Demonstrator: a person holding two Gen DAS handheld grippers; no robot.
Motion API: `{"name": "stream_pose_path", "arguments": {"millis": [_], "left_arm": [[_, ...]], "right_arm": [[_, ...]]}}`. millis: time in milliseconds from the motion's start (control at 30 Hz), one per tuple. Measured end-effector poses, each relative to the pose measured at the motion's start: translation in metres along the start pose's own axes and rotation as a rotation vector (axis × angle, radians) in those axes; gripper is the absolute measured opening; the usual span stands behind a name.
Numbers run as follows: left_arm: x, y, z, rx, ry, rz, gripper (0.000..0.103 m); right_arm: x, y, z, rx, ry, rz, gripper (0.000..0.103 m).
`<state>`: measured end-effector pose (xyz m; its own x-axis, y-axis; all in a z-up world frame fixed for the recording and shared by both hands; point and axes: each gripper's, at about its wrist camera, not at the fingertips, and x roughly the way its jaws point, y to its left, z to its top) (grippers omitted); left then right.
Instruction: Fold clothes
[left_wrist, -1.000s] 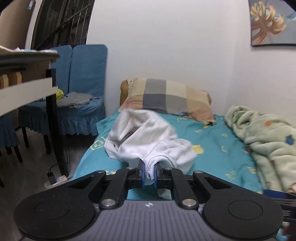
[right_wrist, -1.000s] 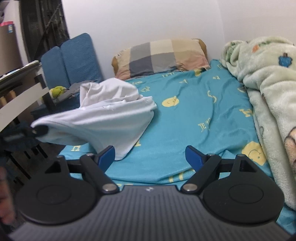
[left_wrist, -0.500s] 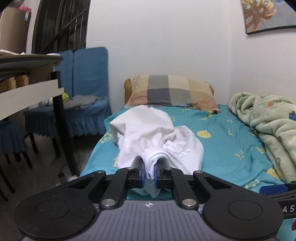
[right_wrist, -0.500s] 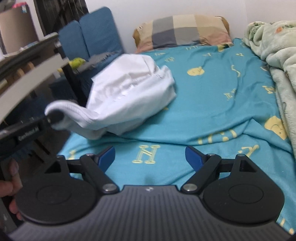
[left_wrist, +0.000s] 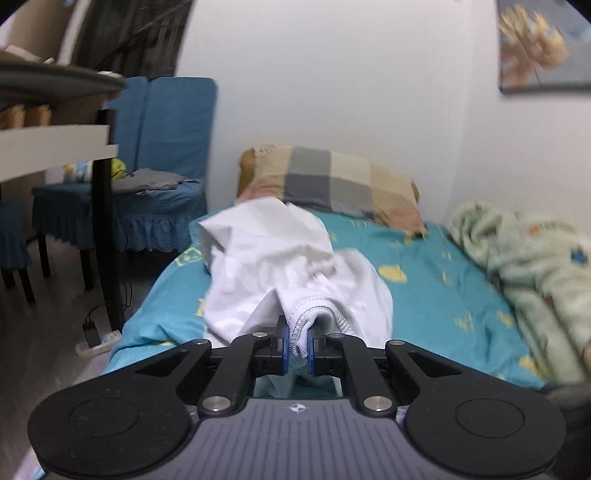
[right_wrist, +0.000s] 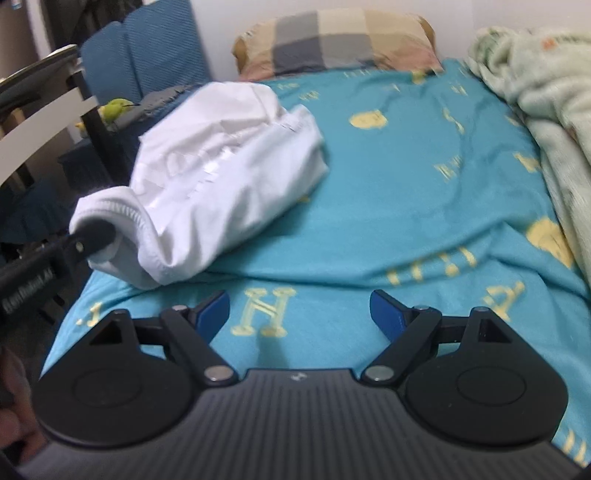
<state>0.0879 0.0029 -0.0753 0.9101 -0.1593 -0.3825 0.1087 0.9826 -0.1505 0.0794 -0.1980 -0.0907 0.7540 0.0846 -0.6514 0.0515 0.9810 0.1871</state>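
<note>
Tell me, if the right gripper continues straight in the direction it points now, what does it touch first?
Probably the teal bedsheet. The open right gripper holds nothing, with bare sheet ahead; the white garment lies to its left. Depth is uncertain.

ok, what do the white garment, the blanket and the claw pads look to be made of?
White garment: thin, matte woven or knit cloth, probably cotton; it creases softly and has a ribbed, stitched hem.
Blanket: fuzzy fleece, likely polyester; napped surface, thick rounded folds.
Pads of the right claw: smooth blue, rubber or plastic, cannot tell which.
</note>
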Motion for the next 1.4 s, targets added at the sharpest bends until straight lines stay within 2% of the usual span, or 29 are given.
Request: {"name": "stream_pose_path", "arguments": {"millis": [133, 233, 267, 433, 567, 667, 800, 933, 1000, 1067, 1133, 1267, 1400], "left_arm": [[0.001, 0.031, 0.022, -0.138, -0.024, 0.028, 0.01], [0.001, 0.063, 0.04, -0.243, -0.034, 0.059, 0.01], [0.003, 0.074, 0.045, -0.284, -0.025, 0.065, 0.01], [0.02, 0.132, 0.043, -0.524, 0.122, 0.071, 0.01], [0.024, 0.152, 0.034, -0.613, 0.156, 0.093, 0.01], [0.022, 0.151, 0.033, -0.601, 0.148, 0.103, 0.01], [0.024, 0.143, 0.031, -0.586, 0.14, 0.108, 0.01], [0.028, 0.137, 0.027, -0.551, 0.168, 0.095, 0.01], [0.028, 0.132, 0.021, -0.516, 0.188, 0.087, 0.01], [0.029, 0.127, 0.018, -0.491, 0.203, 0.073, 0.01], [0.03, 0.122, 0.016, -0.472, 0.214, 0.054, 0.01], [0.027, 0.108, 0.02, -0.412, 0.206, -0.05, 0.01], [0.021, 0.076, 0.024, -0.268, 0.212, -0.156, 0.01]], "right_arm": [[0.001, 0.019, 0.001, -0.06, -0.051, 0.059, 0.085], [0.004, 0.03, 0.0, -0.1, -0.057, 0.088, 0.085], [0.006, 0.033, 0.001, -0.111, -0.057, 0.098, 0.085], [0.018, 0.054, 0.003, -0.156, -0.055, 0.156, 0.085], [0.031, 0.073, 0.003, -0.208, -0.055, 0.186, 0.084], [0.045, 0.083, 0.006, -0.195, -0.063, 0.181, 0.074], [0.067, 0.09, 0.006, -0.172, -0.049, 0.173, 0.073], [0.083, 0.092, 0.007, -0.176, -0.032, 0.163, 0.065], [0.085, 0.091, 0.01, -0.174, -0.033, 0.161, 0.053], [0.083, 0.083, 0.015, -0.152, -0.038, 0.136, 0.024], [0.08, 0.073, 0.02, -0.122, -0.044, 0.104, 0.018], [0.055, 0.049, 0.042, -0.08, -0.062, 0.056, 0.015], [0.019, 0.031, 0.068, -0.127, -0.032, 0.01, 0.014]]}}
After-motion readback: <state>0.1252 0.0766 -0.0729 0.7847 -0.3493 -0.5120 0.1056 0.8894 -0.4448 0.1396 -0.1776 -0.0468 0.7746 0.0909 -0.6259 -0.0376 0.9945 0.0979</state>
